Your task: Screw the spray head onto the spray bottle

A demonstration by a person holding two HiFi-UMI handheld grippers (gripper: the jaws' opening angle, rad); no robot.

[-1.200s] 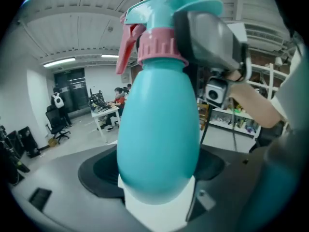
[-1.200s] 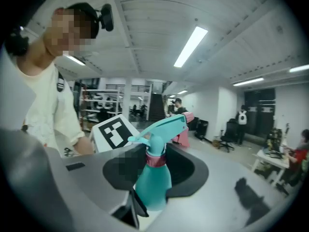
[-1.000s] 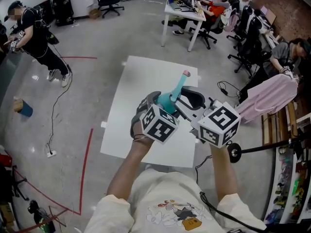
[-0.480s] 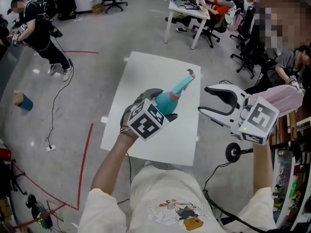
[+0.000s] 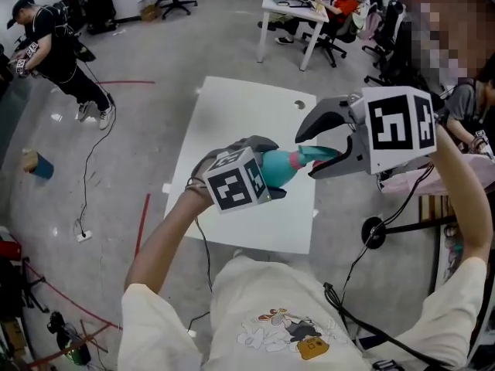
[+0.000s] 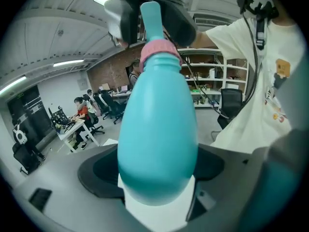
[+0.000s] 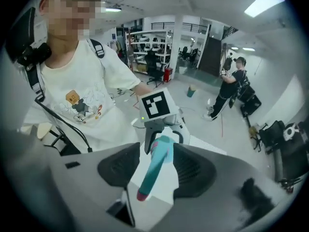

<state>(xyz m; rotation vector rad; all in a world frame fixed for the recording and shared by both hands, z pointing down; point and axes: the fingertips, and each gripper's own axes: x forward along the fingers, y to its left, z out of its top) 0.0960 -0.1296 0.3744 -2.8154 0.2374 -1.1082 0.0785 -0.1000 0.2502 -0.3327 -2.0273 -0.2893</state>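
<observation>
A teal spray bottle (image 5: 277, 166) lies nearly level above the white table (image 5: 232, 114), its neck pointing right. My left gripper (image 5: 269, 170) is shut on its fat body (image 6: 157, 139). A pink collar (image 6: 159, 47) rings the neck, and the slim teal spray head (image 5: 313, 154) sticks out from it. My right gripper (image 5: 308, 154) is open, one jaw on each side of the spray head (image 7: 154, 170), with a gap beside it. In the right gripper view the head's pink tip (image 7: 142, 195) points at the camera and the left gripper's marker cube (image 7: 155, 105) sits behind.
A person in black (image 5: 54, 45) stands at far left on the grey floor. Desks with office chairs and seated people (image 5: 325, 14) fill the back right. Red tape lines (image 5: 143, 222) and a cable run along the floor left of the table.
The right gripper, close by the bottle a second ago, pulled off to the right and opened, then came back left around the spray head. The bottle has tipped nearly level.
</observation>
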